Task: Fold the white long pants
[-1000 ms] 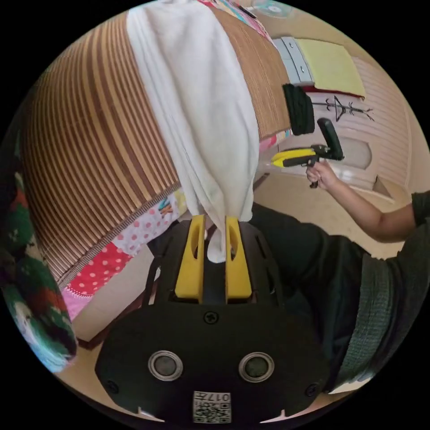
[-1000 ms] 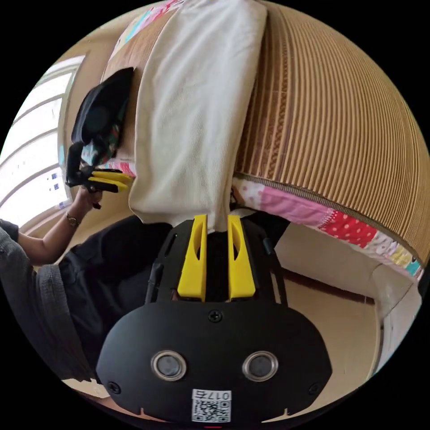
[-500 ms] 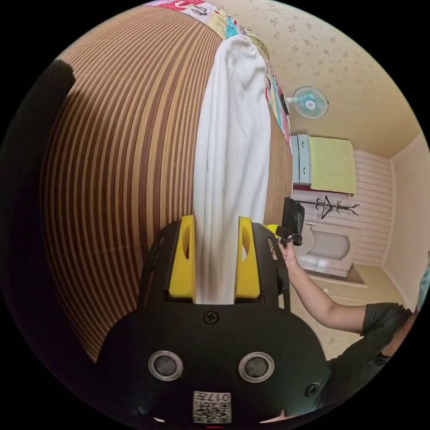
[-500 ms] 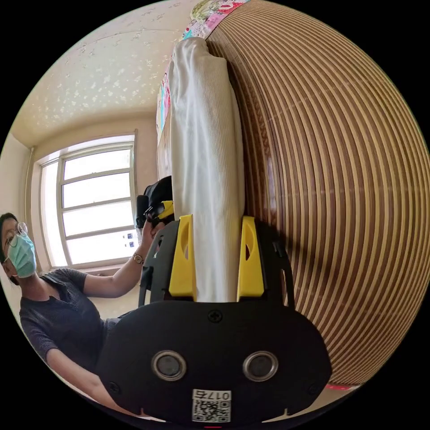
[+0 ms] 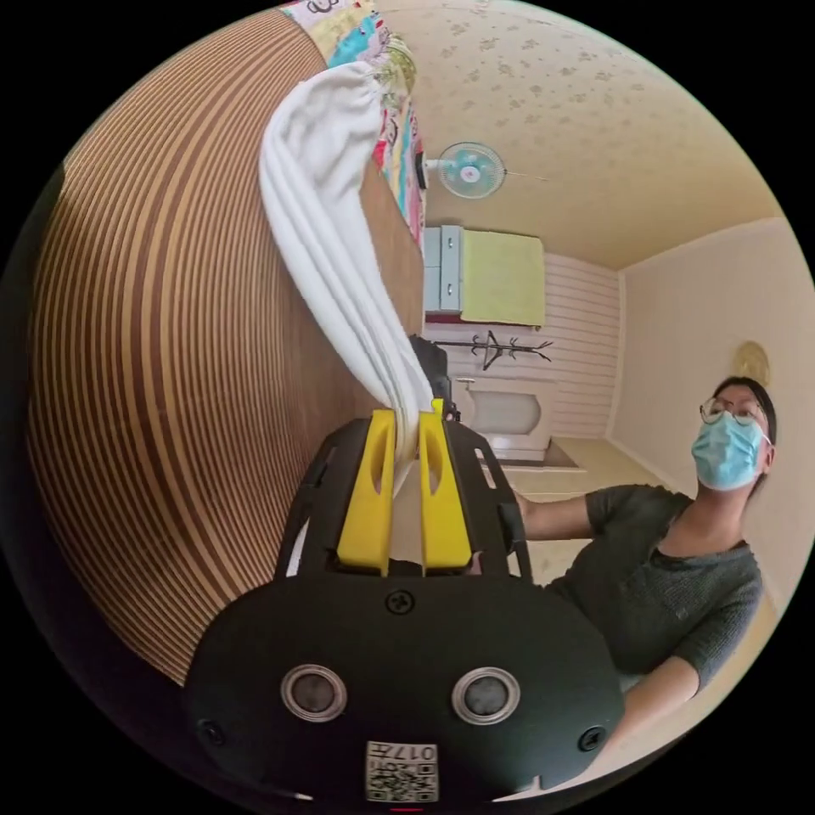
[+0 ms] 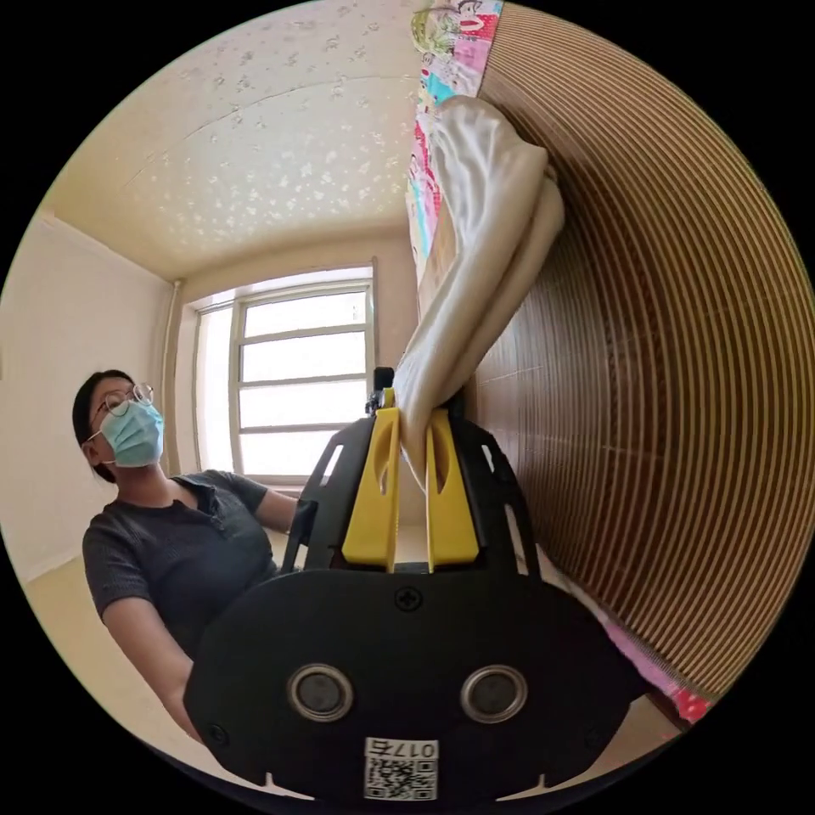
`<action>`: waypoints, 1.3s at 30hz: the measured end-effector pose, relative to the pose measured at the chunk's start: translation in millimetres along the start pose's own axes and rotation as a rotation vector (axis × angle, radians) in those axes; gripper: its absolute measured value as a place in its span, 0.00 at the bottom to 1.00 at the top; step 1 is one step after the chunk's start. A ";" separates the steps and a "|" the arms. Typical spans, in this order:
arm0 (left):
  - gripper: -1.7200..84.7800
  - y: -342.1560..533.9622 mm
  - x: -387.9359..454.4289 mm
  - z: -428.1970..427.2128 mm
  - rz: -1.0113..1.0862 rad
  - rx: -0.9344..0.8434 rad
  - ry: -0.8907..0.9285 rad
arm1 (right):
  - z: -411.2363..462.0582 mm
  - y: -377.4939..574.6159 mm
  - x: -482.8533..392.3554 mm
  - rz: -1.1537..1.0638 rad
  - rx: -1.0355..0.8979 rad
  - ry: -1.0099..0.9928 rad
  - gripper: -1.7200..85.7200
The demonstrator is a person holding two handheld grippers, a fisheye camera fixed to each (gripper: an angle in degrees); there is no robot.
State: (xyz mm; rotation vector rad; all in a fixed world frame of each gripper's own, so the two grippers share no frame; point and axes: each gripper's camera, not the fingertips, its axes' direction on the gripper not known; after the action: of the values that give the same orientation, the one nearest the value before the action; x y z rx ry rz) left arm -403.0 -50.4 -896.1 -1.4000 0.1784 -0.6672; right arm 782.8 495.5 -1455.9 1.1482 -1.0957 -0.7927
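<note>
— What is seen in the left gripper view?
— The left gripper (image 5: 406,420) is seen with its yellow fingers (image 5: 368,492) drawn close together, and a bunched edge of the white long pants (image 5: 327,229) is pinched between them. From the fingers the cloth is stretched up and away to where it is draped over the striped brown mat (image 5: 161,356) on the bed; a patchwork quilt (image 5: 386,102) is seen at the mat's far edge. A person (image 5: 679,543) in a dark top is seen to the right, and a wall fan (image 5: 469,170), a cabinet (image 5: 486,276) and a coat rack (image 5: 492,348) are seen behind.

— And in the right gripper view?
— The right gripper (image 6: 413,424) is seen with its fingers (image 6: 376,492) likewise pressed nearly together, and a gathered fold of the pants (image 6: 480,246) is gripped between them. The cloth is pulled taut from the fingers up to the edge of the mat (image 6: 679,382), where it is folded over in two thick rolls. The quilt (image 6: 450,51) is seen above it. The person (image 6: 165,526) is seen at the left, in front of a window (image 6: 301,373).
</note>
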 end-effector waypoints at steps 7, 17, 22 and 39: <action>0.08 108.3 128.3 6.5 0.117 -0.114 0.142 | 16.0 130.7 -147.8 -0.122 -0.028 -0.013 0.03; 0.09 111.3 343.4 -1.7 0.586 -0.036 0.371 | 25.6 180.1 -395.0 -0.720 0.031 -0.154 0.03; 0.09 61.2 380.4 -2.7 0.587 0.106 0.258 | 29.8 141.6 -466.8 -0.814 0.101 -0.047 0.03; 0.08 -25.6 94.0 87.4 0.103 -0.059 -0.469 | 125.8 -7.4 -215.8 -0.187 0.055 0.565 0.04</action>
State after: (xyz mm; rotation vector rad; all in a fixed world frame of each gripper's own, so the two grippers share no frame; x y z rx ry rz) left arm -292.4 -26.5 -830.3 -1.5544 -0.1024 -0.2375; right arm 598.3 653.8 -1513.7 1.4242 -0.5472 -0.5286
